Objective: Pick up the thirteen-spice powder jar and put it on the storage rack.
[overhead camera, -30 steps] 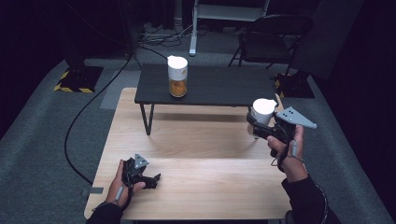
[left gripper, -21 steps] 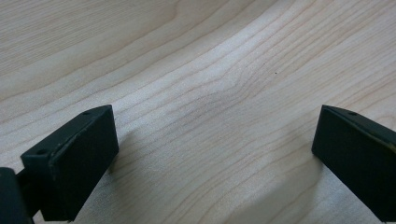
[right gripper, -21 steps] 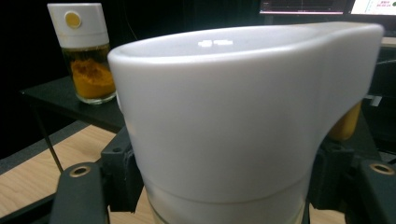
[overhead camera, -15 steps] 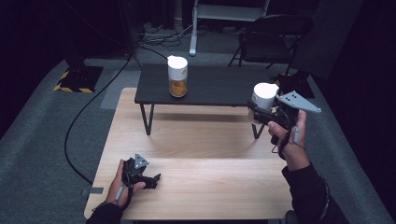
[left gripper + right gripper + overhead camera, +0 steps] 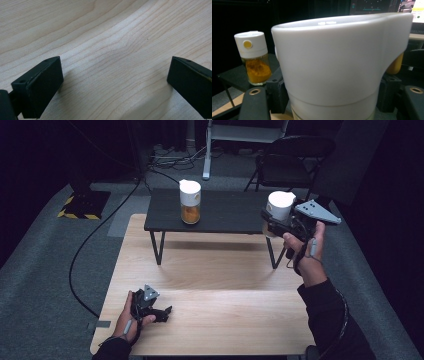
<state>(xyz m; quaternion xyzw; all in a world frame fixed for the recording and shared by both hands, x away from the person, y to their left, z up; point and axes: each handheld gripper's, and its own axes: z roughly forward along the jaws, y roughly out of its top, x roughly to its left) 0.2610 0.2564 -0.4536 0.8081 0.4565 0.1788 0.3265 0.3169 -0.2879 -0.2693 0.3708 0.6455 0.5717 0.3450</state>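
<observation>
My right gripper (image 5: pixel 274 222) is shut on a white-lidded jar (image 5: pixel 279 207), held in the air at the right end of the small black table (image 5: pixel 225 215). In the right gripper view the jar's white lid (image 5: pixel 337 65) looms close between the black jaws. A second jar with a white lid and orange contents (image 5: pixel 190 202) stands upright on the black table, also seen as the jar (image 5: pixel 254 62) at the left of the right gripper view. My left gripper (image 5: pixel 162 312) rests on the wooden table (image 5: pixel 225 320) near its front left, jaws wide apart over bare wood (image 5: pixel 112 62), nothing between them.
A black cable (image 5: pixel 95 240) runs across the grey floor at the left. A dark chair (image 5: pixel 295 150) stands behind the black table. A yellow-and-black striped mat (image 5: pixel 82 202) lies at the far left. Light wood lies between the two hands.
My right gripper has risen with the white-lidded jar and moved away toward the black table's right end. The left gripper has stayed put.
</observation>
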